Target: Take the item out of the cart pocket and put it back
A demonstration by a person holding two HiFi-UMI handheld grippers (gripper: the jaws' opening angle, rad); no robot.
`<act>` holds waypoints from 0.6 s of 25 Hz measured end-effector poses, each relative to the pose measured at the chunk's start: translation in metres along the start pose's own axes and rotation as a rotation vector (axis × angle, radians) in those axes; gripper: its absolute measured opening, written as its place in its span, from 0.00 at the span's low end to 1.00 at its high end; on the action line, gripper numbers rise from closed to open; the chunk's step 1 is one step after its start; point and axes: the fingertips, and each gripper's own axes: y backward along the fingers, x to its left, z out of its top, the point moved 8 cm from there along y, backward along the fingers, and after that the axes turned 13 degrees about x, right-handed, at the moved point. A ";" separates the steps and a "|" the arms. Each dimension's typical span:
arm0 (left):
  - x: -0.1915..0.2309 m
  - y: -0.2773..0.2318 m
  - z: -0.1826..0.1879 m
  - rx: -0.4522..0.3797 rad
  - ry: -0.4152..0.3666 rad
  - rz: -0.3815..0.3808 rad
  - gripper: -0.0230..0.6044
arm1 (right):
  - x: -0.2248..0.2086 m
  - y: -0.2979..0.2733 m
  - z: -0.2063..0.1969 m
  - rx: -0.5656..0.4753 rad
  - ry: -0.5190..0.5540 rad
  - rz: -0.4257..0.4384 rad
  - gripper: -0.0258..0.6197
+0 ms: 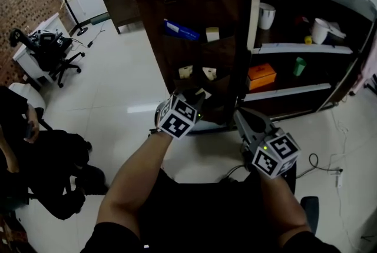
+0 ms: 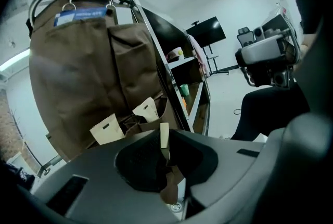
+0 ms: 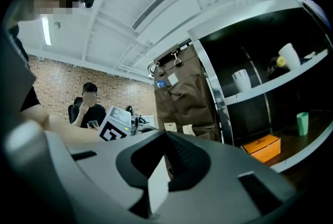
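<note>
A brown fabric organizer hangs on the end of the cart, with cream packets standing in its middle pockets and a blue card in a top pocket. My left gripper is at a lower pocket. In the left gripper view it is shut on a thin cream packet seen edge-on, and two more packets stand in the pockets behind it. My right gripper hangs to the right of the organizer, shut and holding nothing.
The cart's shelves hold an orange box, a green cup and white cups. A person sits at the left and an office chair stands behind. A cable lies on the floor at the right.
</note>
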 end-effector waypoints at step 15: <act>-0.019 0.168 0.015 -0.283 0.254 0.108 0.11 | 0.047 0.020 0.030 -0.059 0.051 0.071 0.07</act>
